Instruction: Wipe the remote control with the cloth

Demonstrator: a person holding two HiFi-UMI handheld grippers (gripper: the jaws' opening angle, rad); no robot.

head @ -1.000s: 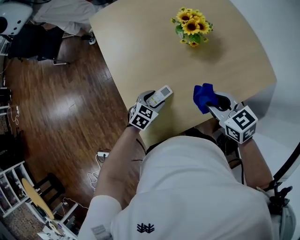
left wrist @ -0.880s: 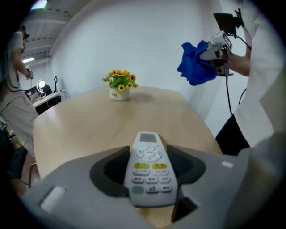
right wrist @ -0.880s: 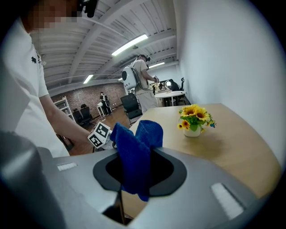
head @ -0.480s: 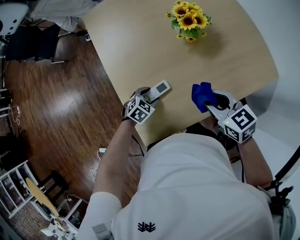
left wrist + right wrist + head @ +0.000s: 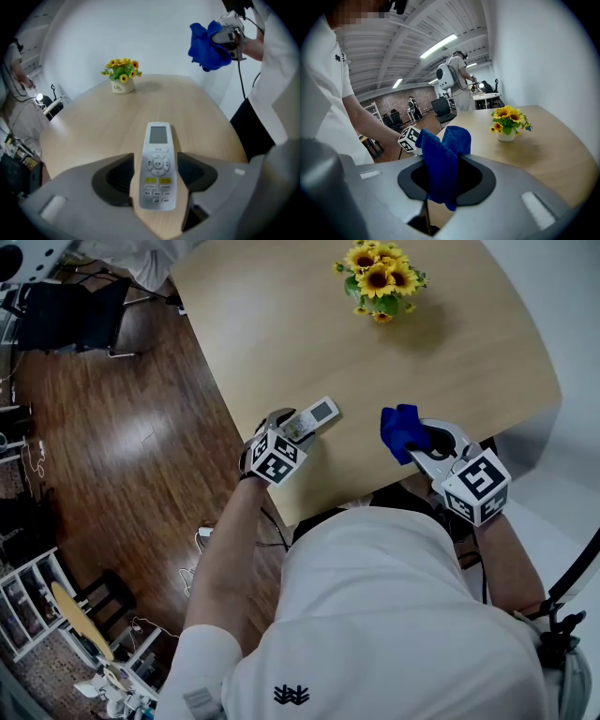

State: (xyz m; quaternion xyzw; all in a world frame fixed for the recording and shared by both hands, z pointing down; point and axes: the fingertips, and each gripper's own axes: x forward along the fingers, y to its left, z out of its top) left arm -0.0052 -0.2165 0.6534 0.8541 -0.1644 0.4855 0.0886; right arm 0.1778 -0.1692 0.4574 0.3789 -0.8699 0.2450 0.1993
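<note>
The white remote control (image 5: 159,164) lies flat on the wooden table (image 5: 281,324) near its left front edge, screen end away from me. My left gripper (image 5: 292,430) straddles its button end. Its jaws have just been opening, and wood shows between the left pad and the remote, so the pads no longer press it. My right gripper (image 5: 424,440) hovers to the right over the table's front edge, shut on a bunched blue cloth (image 5: 401,428) that sticks out past its fingertips. In the right gripper view the cloth (image 5: 443,159) fills the gap between the jaws.
A small white pot of yellow sunflowers (image 5: 377,279) stands at the table's far side. Dark wood floor (image 5: 122,446) lies left of the table, with chairs and shelving along the left edge. A person with a backpack device (image 5: 452,77) stands far off in the room.
The left gripper has tilted a little and its jaws have spread away from the remote, which stays between them on the table. The right gripper with the cloth has barely moved.
</note>
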